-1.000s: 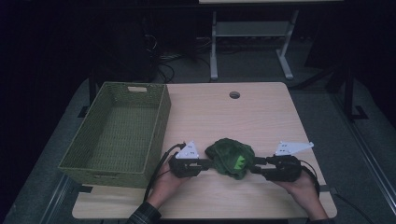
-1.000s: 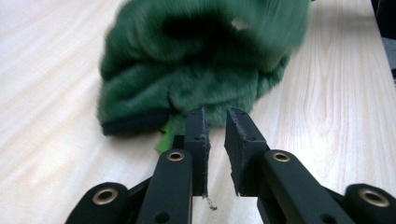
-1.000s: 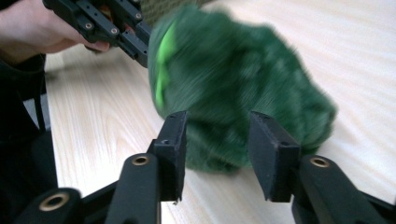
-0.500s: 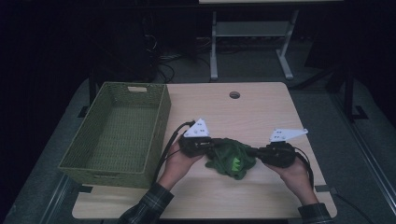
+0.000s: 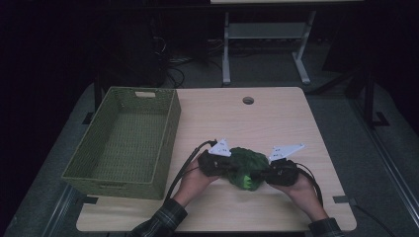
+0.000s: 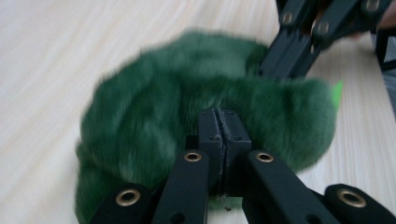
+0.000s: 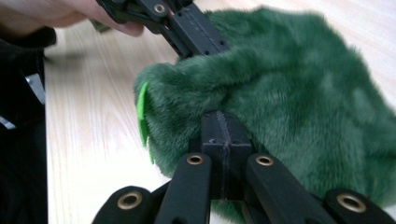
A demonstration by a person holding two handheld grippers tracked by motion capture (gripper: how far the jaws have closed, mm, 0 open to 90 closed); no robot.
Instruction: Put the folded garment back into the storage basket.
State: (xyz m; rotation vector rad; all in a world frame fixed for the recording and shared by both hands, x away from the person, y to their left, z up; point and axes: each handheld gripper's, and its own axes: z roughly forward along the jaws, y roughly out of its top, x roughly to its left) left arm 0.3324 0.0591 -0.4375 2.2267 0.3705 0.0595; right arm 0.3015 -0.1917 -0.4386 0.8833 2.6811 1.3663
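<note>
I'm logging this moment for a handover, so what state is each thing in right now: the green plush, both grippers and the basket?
Green plush toy: crumpled in a heap on the table, pinched from both sides.
Left gripper: jaws shut on the plush fur.
Right gripper: jaws shut on the plush fur, opposite the left one.
Green woven basket: upright at the table's left, open-topped, nothing inside.
Table: bare light wood around the toy.

The green plush toy (image 6: 187, 121) is blurred in the left gripper view, and its lower part is hidden behind the left hand-held gripper (image 6: 218, 135). In the right gripper view, the picture's right edge cuts off the toy (image 7: 299, 93). What figure it is cannot be told.
</note>
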